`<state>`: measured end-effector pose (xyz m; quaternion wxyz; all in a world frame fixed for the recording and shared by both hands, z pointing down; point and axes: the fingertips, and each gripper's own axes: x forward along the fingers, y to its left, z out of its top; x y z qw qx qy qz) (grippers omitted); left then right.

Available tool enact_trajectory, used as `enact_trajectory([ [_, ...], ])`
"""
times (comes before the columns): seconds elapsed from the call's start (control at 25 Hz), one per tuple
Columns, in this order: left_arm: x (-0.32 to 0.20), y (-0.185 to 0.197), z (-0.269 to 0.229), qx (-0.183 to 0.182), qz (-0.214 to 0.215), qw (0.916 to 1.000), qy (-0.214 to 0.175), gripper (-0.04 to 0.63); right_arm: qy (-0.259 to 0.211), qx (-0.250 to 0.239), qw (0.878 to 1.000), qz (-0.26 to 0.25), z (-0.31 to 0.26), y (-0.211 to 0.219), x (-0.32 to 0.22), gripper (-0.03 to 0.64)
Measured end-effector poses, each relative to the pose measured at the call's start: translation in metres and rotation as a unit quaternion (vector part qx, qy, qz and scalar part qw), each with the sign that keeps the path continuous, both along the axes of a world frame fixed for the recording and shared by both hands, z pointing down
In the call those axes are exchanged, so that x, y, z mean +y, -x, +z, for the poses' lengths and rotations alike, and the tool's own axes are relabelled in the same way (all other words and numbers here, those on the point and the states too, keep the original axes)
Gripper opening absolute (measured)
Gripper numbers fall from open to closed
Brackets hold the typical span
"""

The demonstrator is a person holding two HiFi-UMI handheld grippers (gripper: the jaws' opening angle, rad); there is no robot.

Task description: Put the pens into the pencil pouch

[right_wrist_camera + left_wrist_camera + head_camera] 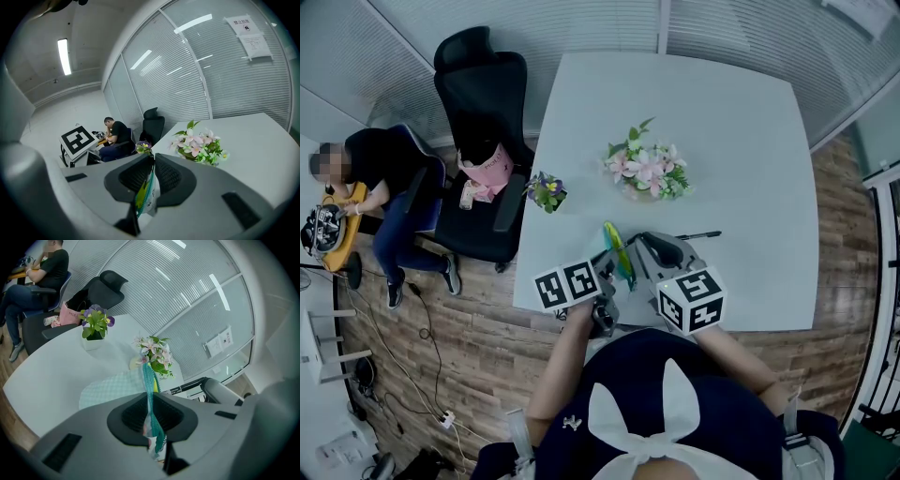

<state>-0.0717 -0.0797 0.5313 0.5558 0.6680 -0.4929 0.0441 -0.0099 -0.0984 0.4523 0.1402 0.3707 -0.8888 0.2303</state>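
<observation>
Head view, from left to right: a black chair [478, 112] is seen beside the white desk [750, 141], on which a small potted plant [547, 191] and a bunch of pink flowers [647, 172] are placed. Near the front edge the left tool [150, 414] is clamped on the teal zipper edge of the pencil pouch [618, 251]. The right tool [148, 177] is closed on the same pouch. A black pen [698, 235] is seen lying on the desk to its right, apart from it.

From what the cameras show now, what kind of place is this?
Most likely an office or meeting room: a white table, a black office chair, glass walls with blinds, and a person seated at a desk nearby.
</observation>
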Motion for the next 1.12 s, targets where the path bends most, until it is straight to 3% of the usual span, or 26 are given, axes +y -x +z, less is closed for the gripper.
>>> enact_trajectory([
  [1.12, -0.003, -0.006, 0.003, 0.002, 0.0, 1.0, 0.007, 0.049, 0.11, -0.025, 0.993, -0.036, 0.042, 0.011, 0.015, 0.054],
])
